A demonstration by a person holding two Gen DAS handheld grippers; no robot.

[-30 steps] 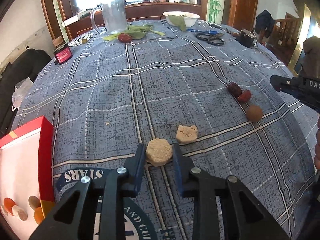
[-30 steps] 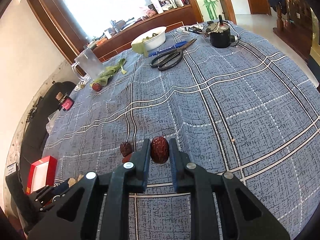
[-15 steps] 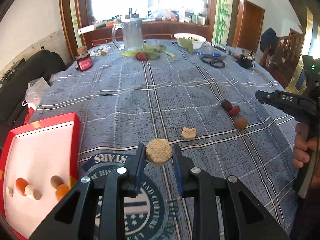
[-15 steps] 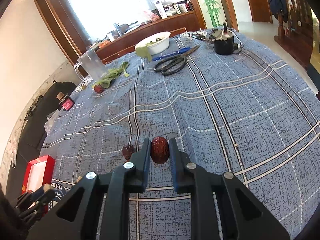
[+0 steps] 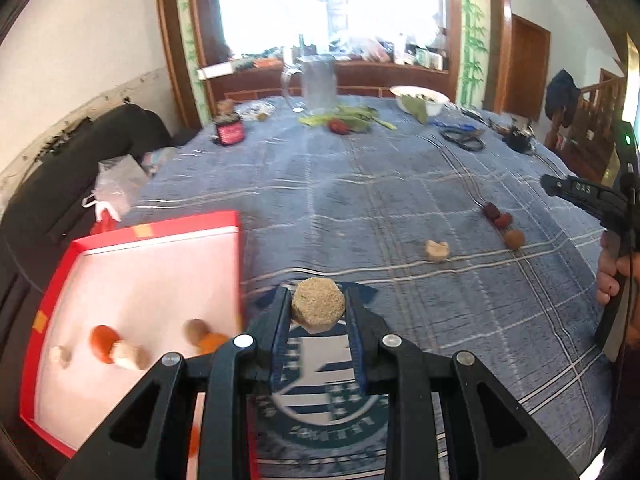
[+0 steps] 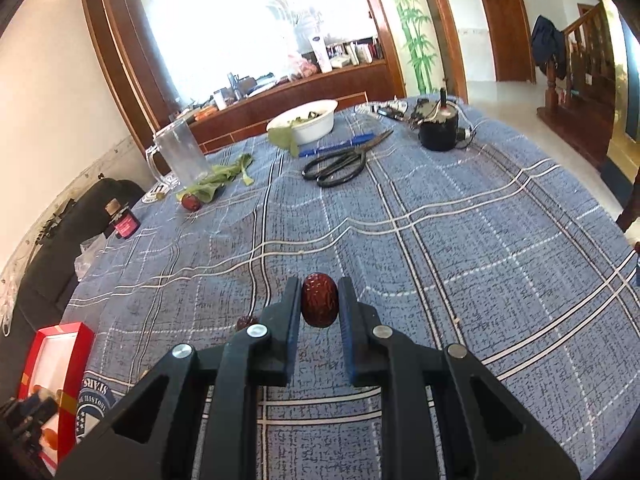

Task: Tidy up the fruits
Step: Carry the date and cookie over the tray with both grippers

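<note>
Tools both loaded. Left tool [image 5: 318, 312] is clamped on a tan, grainy octagonal piece [image 5: 319, 309], held above the blue plaid cloth of the desk [image 5: 360, 184], just right of the red box [image 5: 60, 280]. Box interior is white and holds about five small pieces: an orange-red one [image 5: 102, 340], a pale one [image 5: 128, 356] touching it, a small pale one [image 5: 60, 356] further left, a brown one [image 5: 195, 329] and an orange one [image 5: 214, 342] by the right wall. Right tool [image 6: 319, 304] is clamped on a dark red jujube [image 6: 319, 305], held above the cloth. Further out on the cloth: a tan lobed piece [image 5: 437, 249], then two red jujubes [image 5: 496, 216] and a brown round fruit [image 5: 514, 239] in a row. Far edge: white bowl [image 6: 308, 122] with green leaves inside, glass pitcher [image 6: 180, 156], scissors [image 6: 340, 164].
</note>
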